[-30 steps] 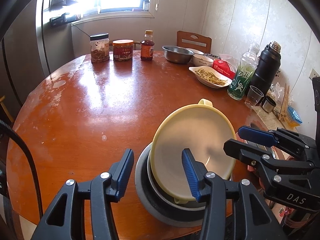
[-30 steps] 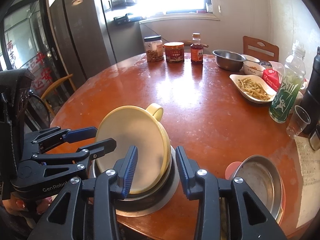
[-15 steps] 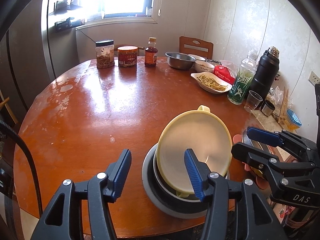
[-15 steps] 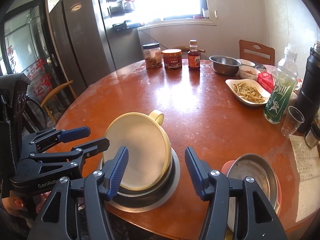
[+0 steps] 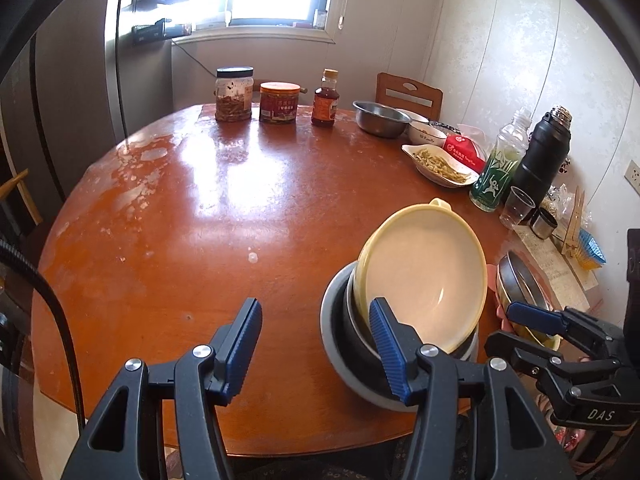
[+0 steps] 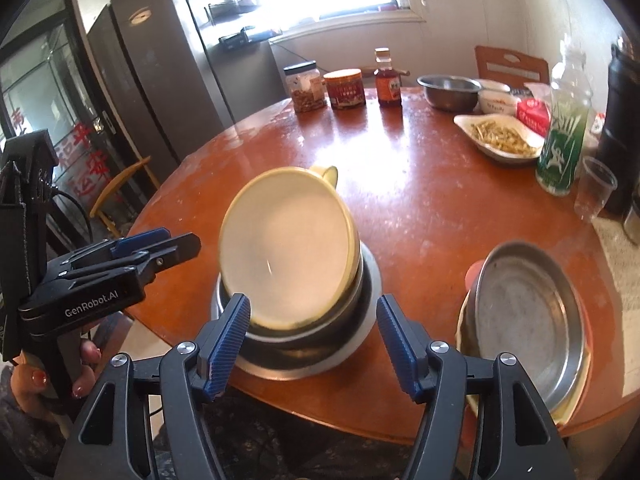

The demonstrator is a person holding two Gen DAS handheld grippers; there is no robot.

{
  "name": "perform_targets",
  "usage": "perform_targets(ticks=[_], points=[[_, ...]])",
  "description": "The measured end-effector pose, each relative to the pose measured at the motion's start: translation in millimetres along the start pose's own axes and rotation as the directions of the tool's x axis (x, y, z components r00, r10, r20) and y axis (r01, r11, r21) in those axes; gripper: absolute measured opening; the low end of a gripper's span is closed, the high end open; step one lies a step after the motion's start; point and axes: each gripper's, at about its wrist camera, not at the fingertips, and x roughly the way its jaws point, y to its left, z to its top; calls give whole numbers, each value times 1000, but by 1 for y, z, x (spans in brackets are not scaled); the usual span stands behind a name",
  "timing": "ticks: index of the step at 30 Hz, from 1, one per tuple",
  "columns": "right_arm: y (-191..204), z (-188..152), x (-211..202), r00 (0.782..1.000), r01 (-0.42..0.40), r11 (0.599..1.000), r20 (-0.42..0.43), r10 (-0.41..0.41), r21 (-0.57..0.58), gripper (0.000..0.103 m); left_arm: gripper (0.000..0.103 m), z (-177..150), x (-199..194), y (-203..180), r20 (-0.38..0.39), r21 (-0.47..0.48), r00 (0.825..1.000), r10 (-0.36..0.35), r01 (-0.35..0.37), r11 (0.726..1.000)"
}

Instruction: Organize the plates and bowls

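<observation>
A yellow bowl with a handle (image 5: 424, 276) (image 6: 286, 246) leans tilted on a stack of metal bowls (image 5: 356, 344) (image 6: 304, 334) at the table's near edge. My left gripper (image 5: 316, 350) is open and empty, back from the stack and to its left; it also shows in the right wrist view (image 6: 160, 248). My right gripper (image 6: 314, 338) is open and empty, just in front of the stack; it also shows in the left wrist view (image 5: 516, 328). A stack of metal plates (image 6: 528, 320) (image 5: 520, 280) lies to the right.
On the round wooden table (image 5: 200, 208) stand jars (image 5: 234, 94), a sauce bottle (image 5: 325, 98), a steel bowl (image 5: 382, 119), a dish of food (image 5: 440, 165), a green bottle (image 5: 500, 164), a black flask (image 5: 540, 160) and a plastic cup (image 5: 517, 208). A fridge (image 6: 132, 92) stands at left.
Both grippers have drawn back from the stack toward the table edge. The right gripper's jaws have opened wider. The yellow bowl stays tilted on the stack.
</observation>
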Motion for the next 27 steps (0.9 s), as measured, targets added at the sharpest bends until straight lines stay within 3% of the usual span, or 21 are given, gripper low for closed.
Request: perform_targets(ticks=[5,14,24,27], points=[[-9,-7,6,1000,-2,994,-14,4,106,74,65,-6,5,2,-36,-18,996,-78,77,997],[-23,-4,33,997,-3,972,-71,20,235,76,66,-2,36,-5,-96,-27,990,-98,96,995],[-19,10,46,998,-2,981,-63,14,193,75,66,0,65,-12,-166,-40,980,-109,104,994],[-21,11,49,998,9,983,-69,4,186,70,66,-2,75,-14,-201,-53,973,-116,107,993]])
